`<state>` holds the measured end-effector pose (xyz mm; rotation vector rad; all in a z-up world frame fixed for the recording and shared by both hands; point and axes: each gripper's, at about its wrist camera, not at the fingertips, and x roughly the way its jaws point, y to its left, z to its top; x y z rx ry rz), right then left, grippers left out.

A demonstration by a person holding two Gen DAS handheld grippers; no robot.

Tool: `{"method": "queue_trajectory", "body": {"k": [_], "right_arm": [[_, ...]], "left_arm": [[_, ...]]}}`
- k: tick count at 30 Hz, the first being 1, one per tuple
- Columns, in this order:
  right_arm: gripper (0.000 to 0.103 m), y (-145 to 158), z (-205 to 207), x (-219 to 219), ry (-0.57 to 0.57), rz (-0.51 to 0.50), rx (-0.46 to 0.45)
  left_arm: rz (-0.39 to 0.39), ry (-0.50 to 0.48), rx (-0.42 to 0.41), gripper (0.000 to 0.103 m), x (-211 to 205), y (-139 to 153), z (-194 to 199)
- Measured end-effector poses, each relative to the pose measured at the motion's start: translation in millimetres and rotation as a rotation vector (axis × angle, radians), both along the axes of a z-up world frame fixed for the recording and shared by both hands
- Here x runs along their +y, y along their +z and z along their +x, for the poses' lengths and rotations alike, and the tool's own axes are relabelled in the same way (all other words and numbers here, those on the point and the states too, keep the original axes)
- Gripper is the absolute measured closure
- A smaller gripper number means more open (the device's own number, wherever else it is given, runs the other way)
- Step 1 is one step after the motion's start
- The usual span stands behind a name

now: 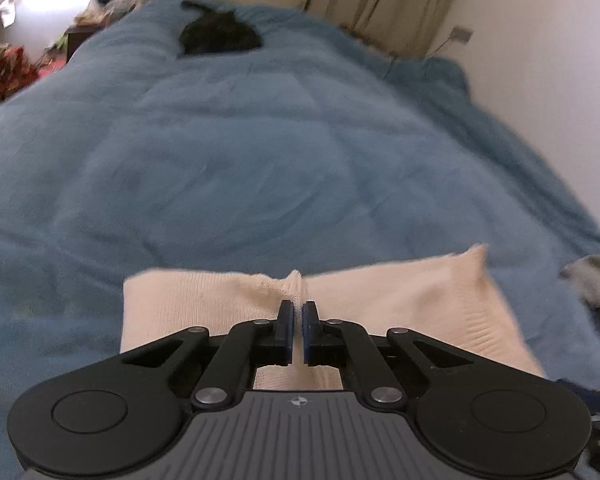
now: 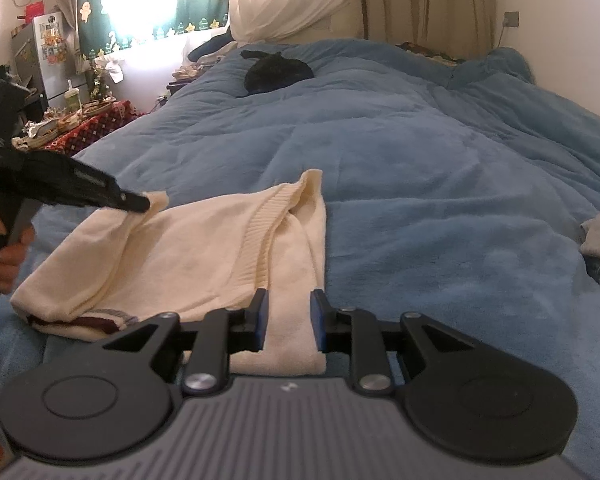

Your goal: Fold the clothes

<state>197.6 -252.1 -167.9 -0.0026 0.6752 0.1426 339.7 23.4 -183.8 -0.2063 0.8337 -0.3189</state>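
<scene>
The cream sweater (image 2: 188, 248) is lying partly folded on the blue blanket (image 2: 420, 168) of the bed. The left claw (image 1: 299, 312) is clamping a pinched fold at the sweater's far edge. The right claw (image 2: 289, 300) is standing partly open over a flat strip of the sweater, pads not pressing it. A black garment (image 2: 278, 69) is lying well apart, near the headboard end.

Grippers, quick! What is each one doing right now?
Left gripper: closed, pinching a fold of the cream sweater.
Right gripper: fingers partly apart over the sweater's strip; a grip cannot be told.
</scene>
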Motion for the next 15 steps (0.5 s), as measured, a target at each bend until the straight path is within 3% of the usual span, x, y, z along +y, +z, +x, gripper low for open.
{"method": "queue_trajectory", "body": {"k": [2, 4, 6, 8, 11, 15], "right_arm": [[0.078, -2, 3, 1, -0.004, -0.003, 0.01], [0.078, -2, 4, 3, -0.002, -0.005, 0.015], [0.078, -2, 4, 4, 0.004, -0.008, 0.013], [0.078, -1, 5, 6, 0.011, -0.012, 0.014], [0.078, -2, 6, 9, 0.017, -0.016, 0.015], [0.078, -4, 6, 11, 0.024, -0.014, 0.02]], "left_arm": [[-0.005, 0.001, 0.055, 0.097, 1, -17, 10], [-0.023, 0.001, 0.047, 0.097, 2, -14, 6], [-0.022, -0.016, 0.027, 0.082, 2, -6, -2], [-0.006, -0.046, 0.004, 0.073, 2, 3, -11], [0.029, -0.093, -0.025, 0.073, 1, 14, -31], [0.027, -0.141, 0.004, 0.073, 9, 21, -65]]}}
